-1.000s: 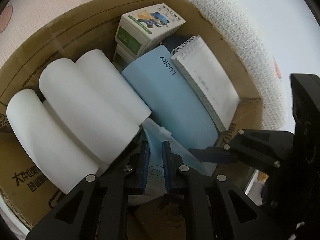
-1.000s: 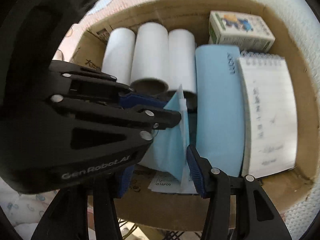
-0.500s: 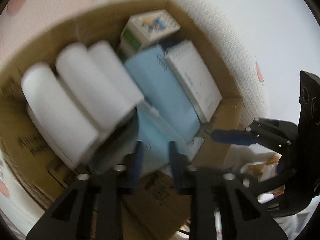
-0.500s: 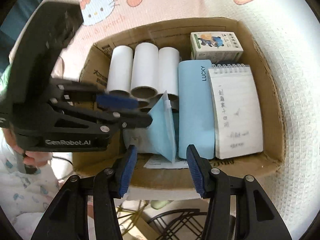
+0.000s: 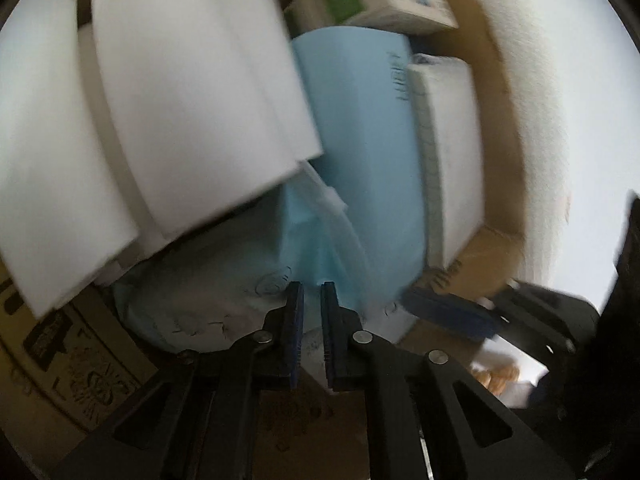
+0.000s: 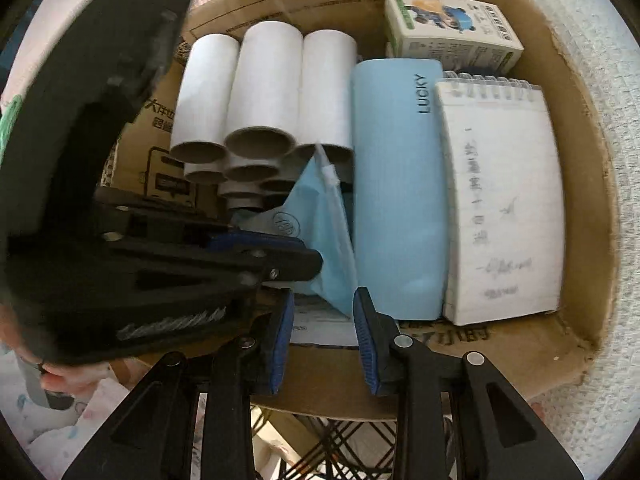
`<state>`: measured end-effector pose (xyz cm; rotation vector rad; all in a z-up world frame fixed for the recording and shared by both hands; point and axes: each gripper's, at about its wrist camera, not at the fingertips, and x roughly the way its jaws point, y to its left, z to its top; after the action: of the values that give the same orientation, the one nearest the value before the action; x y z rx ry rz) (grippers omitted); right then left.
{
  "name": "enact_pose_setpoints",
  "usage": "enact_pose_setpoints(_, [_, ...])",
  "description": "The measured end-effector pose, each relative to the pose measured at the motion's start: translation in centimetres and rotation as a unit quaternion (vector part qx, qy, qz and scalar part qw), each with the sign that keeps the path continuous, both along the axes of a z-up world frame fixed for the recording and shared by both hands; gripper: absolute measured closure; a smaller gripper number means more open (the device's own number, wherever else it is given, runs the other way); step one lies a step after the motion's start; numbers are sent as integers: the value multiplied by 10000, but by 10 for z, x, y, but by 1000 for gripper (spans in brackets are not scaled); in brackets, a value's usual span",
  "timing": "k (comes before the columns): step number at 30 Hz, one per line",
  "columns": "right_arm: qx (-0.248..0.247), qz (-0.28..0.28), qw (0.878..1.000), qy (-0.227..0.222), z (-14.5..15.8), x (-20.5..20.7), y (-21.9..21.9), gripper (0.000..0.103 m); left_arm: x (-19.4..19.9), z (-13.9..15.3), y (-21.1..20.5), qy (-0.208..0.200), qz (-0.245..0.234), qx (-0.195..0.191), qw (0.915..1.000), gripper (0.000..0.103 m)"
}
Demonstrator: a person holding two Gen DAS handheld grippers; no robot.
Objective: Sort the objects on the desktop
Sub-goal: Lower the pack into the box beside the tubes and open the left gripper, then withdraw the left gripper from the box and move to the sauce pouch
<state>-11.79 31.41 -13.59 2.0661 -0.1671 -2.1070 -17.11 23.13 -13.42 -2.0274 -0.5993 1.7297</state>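
White knit cloth and a pink cartoon print surround the cardboard box [image 6: 576, 240], where everything is packed in rows, presumably to keep like with like: white tubes [image 6: 264, 88] stacked at the left, a blue case [image 6: 400, 200] marked LUCKY beside them, a spiral notepad [image 6: 504, 200] against the right wall, a small carton [image 6: 452, 32] across the back. The blue face mask [image 6: 324, 240] stands on edge in the gap between tubes and case, near the front wall. The left hand-held gripper [image 5: 312, 304] has its jaws nearly together, and the mask's lower edge appears pinched between them, likely to tuck it in. The right hand-held gripper [image 6: 322, 312] hovers at the front wall, jaws narrowed with nothing between them. The left view is badly smeared, so the pinch itself is hard to confirm; the mask's lower edge is hidden, and the notepad's writing is illegible.
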Motion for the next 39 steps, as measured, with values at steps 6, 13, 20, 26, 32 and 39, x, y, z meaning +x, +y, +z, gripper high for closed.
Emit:
enact_pose_setpoints(6, [176,-56,9998,103,14,4,13,75,-12,-26,7,-311,83,-406,9987,100])
enact_pose_setpoints(13, [326,-194,9990,231,24,2,19,75,-17,-24,24,-114,-312,-836,9959,100])
enact_pose_setpoints(20, [433,-125,9989,132,23,-8,3,75,-5,12,5,234,-360,-716,9965,94])
enact_pose_setpoints(26, [280,-23,9994,186,30,-13,-20,75,-2,59,-38,831,-16,-550,9950,85])
enact_pose_setpoints(32, [-69,-77,9999,66,13,-21,-47,75,1,88,-86,1432,479,-608,9867,89])
enact_pose_setpoints(39, [-385,-225,9988,-211,-25,-50,-71,75,7,87,-131,1477,613,-156,9870,95])
